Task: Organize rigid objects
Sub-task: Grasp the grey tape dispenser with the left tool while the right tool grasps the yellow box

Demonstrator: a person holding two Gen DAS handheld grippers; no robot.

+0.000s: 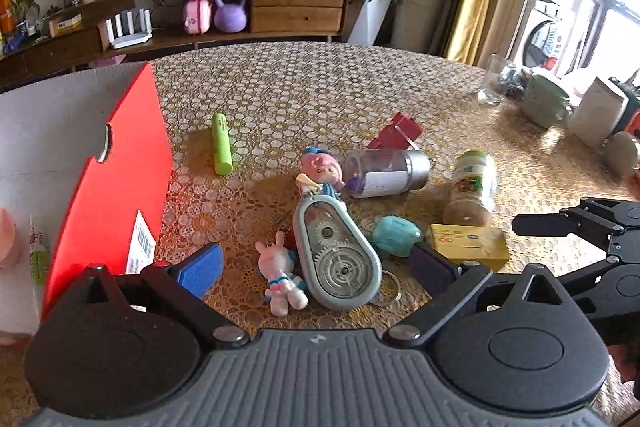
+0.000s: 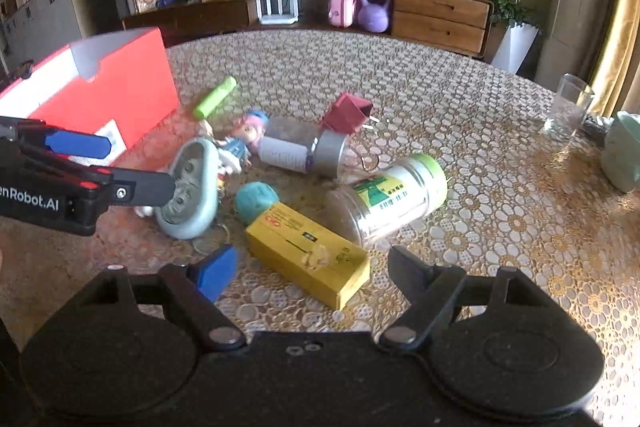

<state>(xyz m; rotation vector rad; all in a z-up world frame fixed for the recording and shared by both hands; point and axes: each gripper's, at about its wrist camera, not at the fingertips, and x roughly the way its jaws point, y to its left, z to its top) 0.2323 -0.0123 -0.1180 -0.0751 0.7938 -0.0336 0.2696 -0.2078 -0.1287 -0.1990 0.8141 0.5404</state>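
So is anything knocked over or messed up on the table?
Yes. Two jars lie on their sides: the green-lidded jar and the silver-capped bottle. The yellow box has a torn patch on top. The toys, like the white bunny and the doll, lie in a jumbled heap beside the red box.

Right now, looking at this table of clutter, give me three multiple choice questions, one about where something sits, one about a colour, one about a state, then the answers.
1. Where is the open red cardboard box?
A. left of the pile
B. right of the pile
C. on the sideboard

2. What colour is the long rectangular carton?
A. purple
B. yellow
C. white

3. How does the clear jar with a green lid sit?
A. upright
B. on its side
C. inside the box

A: the box stands at the table's left edge.
B: its faces are yellow.
B: it lies on the tablecloth with its lid pointing sideways.
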